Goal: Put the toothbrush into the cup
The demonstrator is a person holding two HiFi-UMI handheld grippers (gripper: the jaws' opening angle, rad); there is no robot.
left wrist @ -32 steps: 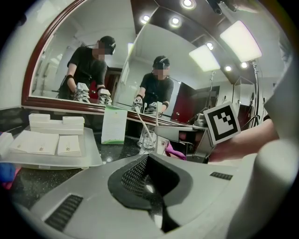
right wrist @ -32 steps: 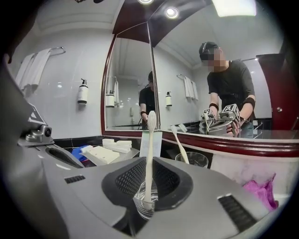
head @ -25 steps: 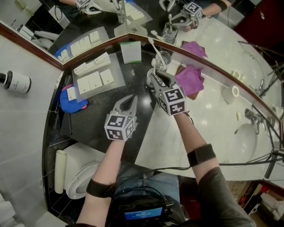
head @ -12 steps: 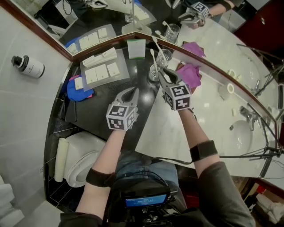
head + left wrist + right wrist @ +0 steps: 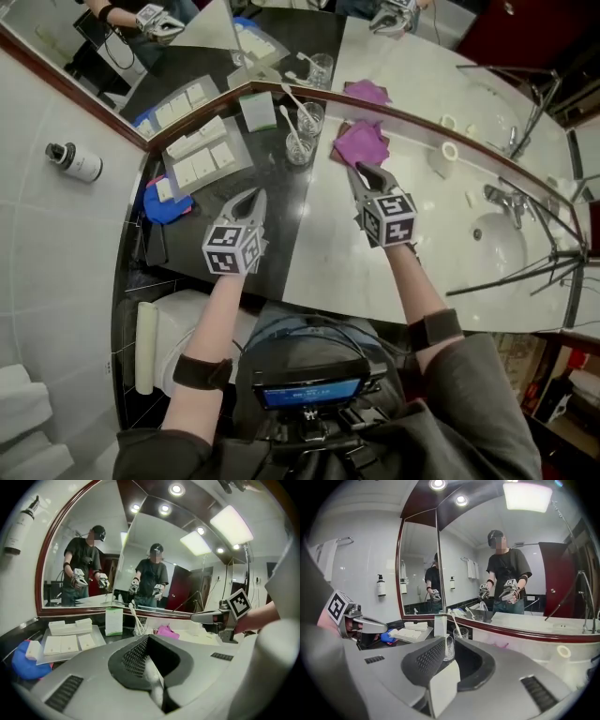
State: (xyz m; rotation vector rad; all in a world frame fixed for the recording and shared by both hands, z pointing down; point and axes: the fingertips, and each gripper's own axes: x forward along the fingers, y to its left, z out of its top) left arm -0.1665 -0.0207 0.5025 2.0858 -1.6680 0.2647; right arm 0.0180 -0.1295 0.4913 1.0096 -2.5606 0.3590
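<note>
By the mirror, toothbrush [image 5: 292,124] stands in the cup [image 5: 299,150]; task looks done, nothing left that I can see
Right hand-held gripper [image 5: 359,172] hangs over the white worktop [image 5: 323,262] near the purple cloth [image 5: 361,142], apart from the cup, tilted slightly down toward the mirror; jaws partly spread, have just been closing, nothing between them. Left hand-held gripper [image 5: 253,195] hangs beside it over the dark part of the worktop, same tilt, jaws pressed together, empty
</note>
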